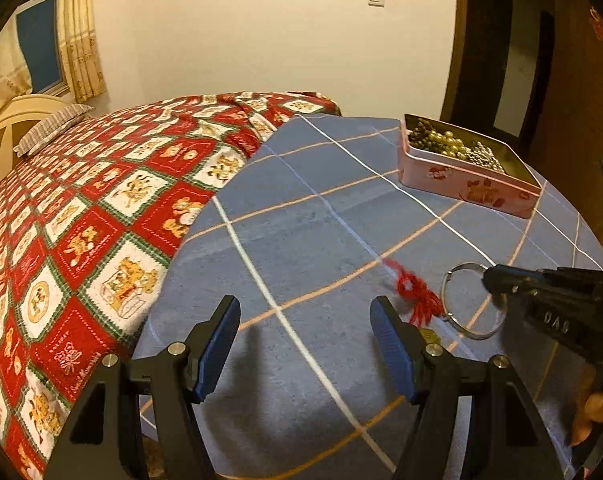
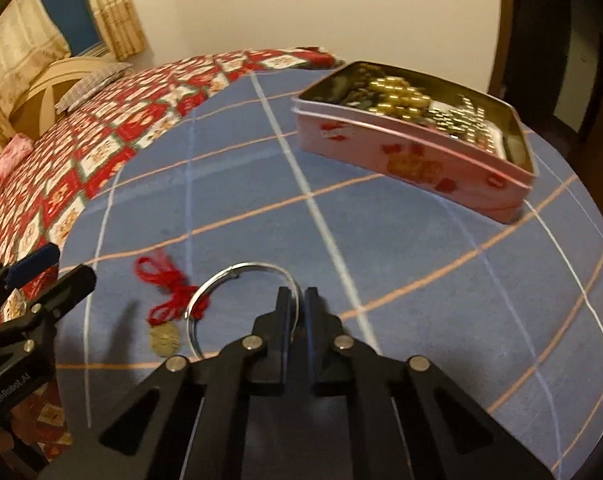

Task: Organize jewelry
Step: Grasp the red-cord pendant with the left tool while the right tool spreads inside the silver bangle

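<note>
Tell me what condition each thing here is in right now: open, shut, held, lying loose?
Left gripper: open, holding nothing, above the blue cloth.
Right gripper: shut on the silver bangle.
Silver bangle: pinched at its rim.
Red cord with a coin pendant: lying loose on the cloth beside the bangle.
Pink tin: lid off, beads and pearls inside.

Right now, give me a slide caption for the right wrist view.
Right gripper pinches a silver bangle beside a red-corded pendant, pink jewelry tin ahead.
</note>
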Action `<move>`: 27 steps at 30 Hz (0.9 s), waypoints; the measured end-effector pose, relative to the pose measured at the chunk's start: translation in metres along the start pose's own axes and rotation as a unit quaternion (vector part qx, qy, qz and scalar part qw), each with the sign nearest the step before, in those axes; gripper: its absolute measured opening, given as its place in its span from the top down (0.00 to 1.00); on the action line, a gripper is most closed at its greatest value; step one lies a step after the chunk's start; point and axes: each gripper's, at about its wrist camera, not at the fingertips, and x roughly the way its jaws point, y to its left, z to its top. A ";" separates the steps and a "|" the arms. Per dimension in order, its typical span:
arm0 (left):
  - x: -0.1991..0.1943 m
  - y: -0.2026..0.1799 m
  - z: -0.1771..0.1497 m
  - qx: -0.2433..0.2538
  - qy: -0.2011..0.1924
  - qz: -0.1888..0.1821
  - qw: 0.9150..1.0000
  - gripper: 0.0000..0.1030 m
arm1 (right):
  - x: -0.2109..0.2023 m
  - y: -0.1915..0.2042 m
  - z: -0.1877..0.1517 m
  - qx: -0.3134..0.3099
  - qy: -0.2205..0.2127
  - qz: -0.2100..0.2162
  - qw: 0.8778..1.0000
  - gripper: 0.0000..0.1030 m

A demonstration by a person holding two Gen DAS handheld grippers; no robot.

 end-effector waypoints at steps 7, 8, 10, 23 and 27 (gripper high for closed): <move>0.005 -0.026 0.004 0.023 0.005 -0.043 0.999 0.34 | -0.012 -0.036 -0.004 0.042 -0.009 -0.026 0.999 0.92; 0.008 -0.030 0.006 0.024 0.010 -0.051 0.998 0.34 | -0.013 -0.042 -0.005 0.047 -0.010 -0.030 0.998 0.92; 0.016 -0.038 0.008 0.021 0.024 -0.067 0.997 0.34 | -0.016 -0.050 -0.007 0.058 -0.012 -0.029 0.998 0.92; 0.041 -0.052 0.010 0.029 0.066 -0.071 0.995 0.96 | -0.015 -0.051 -0.007 0.064 -0.014 -0.014 0.998 0.92; 0.041 -0.037 0.007 -0.015 0.061 -0.110 0.992 0.97 | -0.016 -0.055 -0.008 0.076 -0.015 -0.004 0.997 0.91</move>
